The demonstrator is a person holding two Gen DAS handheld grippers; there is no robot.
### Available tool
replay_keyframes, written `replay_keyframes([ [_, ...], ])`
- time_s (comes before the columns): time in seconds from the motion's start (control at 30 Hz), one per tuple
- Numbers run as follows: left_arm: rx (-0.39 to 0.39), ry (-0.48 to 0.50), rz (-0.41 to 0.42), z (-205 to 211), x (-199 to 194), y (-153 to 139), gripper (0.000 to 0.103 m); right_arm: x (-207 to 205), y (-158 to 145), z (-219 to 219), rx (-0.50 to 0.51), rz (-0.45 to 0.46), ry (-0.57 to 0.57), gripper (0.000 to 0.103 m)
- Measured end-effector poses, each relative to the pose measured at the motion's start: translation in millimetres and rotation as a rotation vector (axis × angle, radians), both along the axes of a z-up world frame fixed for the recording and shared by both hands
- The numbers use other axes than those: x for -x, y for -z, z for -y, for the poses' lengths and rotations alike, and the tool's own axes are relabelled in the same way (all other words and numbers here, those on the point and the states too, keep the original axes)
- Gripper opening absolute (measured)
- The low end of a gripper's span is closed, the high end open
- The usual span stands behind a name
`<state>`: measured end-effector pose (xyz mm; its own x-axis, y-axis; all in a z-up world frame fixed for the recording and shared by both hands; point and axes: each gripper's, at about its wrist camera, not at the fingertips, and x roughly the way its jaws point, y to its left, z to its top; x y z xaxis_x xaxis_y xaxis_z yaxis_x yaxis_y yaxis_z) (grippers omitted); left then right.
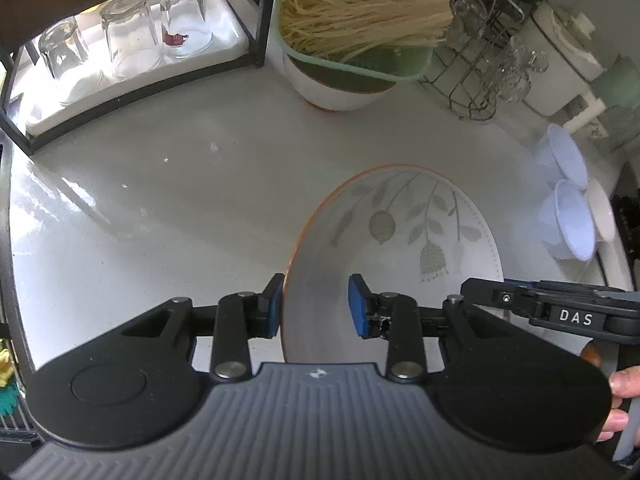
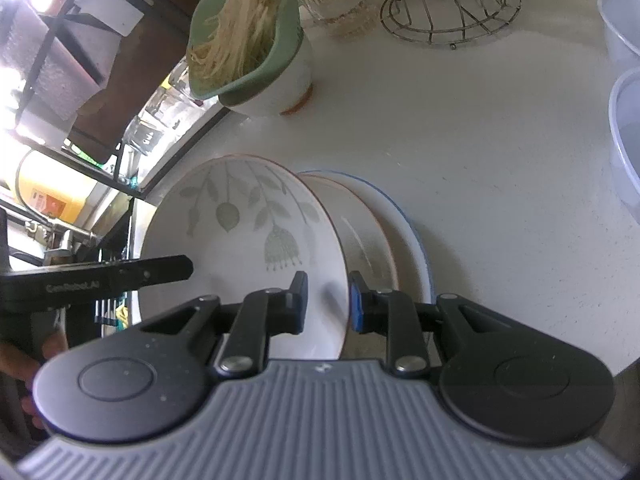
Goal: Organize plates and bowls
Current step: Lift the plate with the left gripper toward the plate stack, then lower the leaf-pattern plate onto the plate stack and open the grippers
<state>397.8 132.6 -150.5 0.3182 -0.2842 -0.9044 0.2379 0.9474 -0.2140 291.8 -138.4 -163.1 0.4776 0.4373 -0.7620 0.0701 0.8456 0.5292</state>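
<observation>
A white deep plate with a grey-green leaf pattern and an orange rim (image 1: 400,232) (image 2: 240,240) hangs tilted between both grippers. My left gripper (image 1: 316,304) is shut on its left rim, one blue pad outside and one on the inner wall. At the opposite rim my right gripper (image 2: 328,302) is shut on it, and one of its black fingers (image 1: 520,300) shows in the left wrist view. Behind the plate in the right wrist view lie a second orange-rimmed plate (image 2: 368,240) and a blue-rimmed plate (image 2: 412,240) on the white counter (image 2: 480,180).
A green strainer of dry noodles (image 1: 352,20) sits on a white bowl (image 1: 340,88) at the back. Upturned glasses (image 1: 128,36) stand on a white tray in a black rack at the left. A wire stand (image 1: 472,80) and pale blue bowls (image 1: 568,216) are at the right.
</observation>
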Motion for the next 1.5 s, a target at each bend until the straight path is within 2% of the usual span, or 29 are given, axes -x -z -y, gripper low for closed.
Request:
replay_keyframes([
  [0.1,-0.029,0.001,0.006,5.1,-1.0,1.1,0.037,-2.7,2.8,0.3,-0.012,-0.007,-0.011,0.025],
  [0.27,-0.079,0.017,0.015,10.4,-1.1,5.2,0.037,-5.4,2.2,-6.4,0.030,0.003,-0.043,0.025],
  [0.7,-0.124,0.011,0.017,19.7,-2.0,17.3,0.038,-4.9,0.1,-8.5,0.083,0.043,-0.053,0.025],
  [1.2,0.020,-0.169,0.063,7.8,12.4,9.9,0.040,-8.5,-12.1,-2.4,0.142,0.074,-0.101,0.024],
  [1.5,0.032,-0.197,0.082,15.5,22.5,2.0,0.040,-6.0,-17.5,1.9,0.143,0.085,-0.128,0.024],
])
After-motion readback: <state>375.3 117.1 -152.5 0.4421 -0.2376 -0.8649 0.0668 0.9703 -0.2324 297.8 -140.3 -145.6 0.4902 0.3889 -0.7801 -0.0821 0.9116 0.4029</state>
